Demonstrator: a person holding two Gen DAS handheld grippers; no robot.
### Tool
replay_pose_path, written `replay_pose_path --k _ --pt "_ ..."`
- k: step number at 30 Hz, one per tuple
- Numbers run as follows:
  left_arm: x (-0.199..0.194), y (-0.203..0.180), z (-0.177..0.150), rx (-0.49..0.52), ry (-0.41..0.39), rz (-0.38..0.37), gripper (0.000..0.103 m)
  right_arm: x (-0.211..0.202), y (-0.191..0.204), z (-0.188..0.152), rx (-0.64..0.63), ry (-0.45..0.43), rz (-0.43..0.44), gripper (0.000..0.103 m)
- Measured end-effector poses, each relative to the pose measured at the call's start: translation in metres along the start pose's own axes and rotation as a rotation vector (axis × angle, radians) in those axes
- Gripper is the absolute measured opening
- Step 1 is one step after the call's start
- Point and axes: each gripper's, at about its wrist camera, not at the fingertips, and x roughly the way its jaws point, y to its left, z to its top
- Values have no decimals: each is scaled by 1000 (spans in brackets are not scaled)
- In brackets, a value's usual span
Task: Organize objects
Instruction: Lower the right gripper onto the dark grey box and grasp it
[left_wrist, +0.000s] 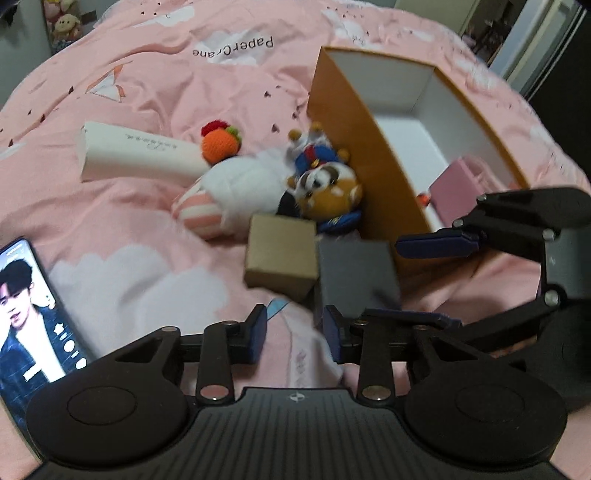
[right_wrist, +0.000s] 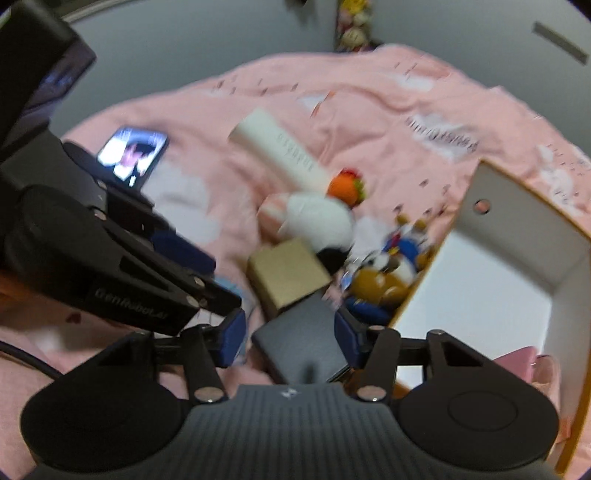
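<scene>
Bedsheet (left_wrist: 147, 92): pink, printed with white clouds, small dark specks and dark lettering.
Storage box (left_wrist: 354, 155): orange-tan outside, white inside.
Small box (left_wrist: 280, 256): plain brown cardboard.
Flat case (left_wrist: 356, 280): dark grey.
Long carton (left_wrist: 136, 155): cream-white with fine grey print.
Crochet fruit (left_wrist: 220, 142): orange body, red tuft, green trim.
Round plush (left_wrist: 236, 192): white, with a pink-and-white striped end.
Animal plush (left_wrist: 328, 184): orange-brown and white face, blue, red and white outfit.
Pink item (left_wrist: 458, 188) inside the storage box: dusty pink.
Phone (left_wrist: 33, 314): lit screen, dark-haired figure in dark jacket.
Left gripper (left_wrist: 294, 334): black body, blue pads.
Right gripper (right_wrist: 290, 338): black body, blue pads.
</scene>
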Motion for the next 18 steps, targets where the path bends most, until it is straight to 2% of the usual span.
replay_pose_path --k 2,4,7,11,14,18 --pt "1 2 -4 23 13 11 36 6 -1 0 3 40 22 55" --pt "4 0 -10 68 34 30 36 10 -4 6 -9 67 0 55" --pt "10 -1 -16 106 57 68 35 20 0 17 -104 112 -56 54" --pt "11 7 -17 99 68 57 33 49 14 20 -198 210 -30 53" --pt "9 10 -18 89 63 49 32 65 22 15 -245 255 -65 56" --pt "8 15 -17 67 55 29 31 73 31 9 -294 276 -95 68"
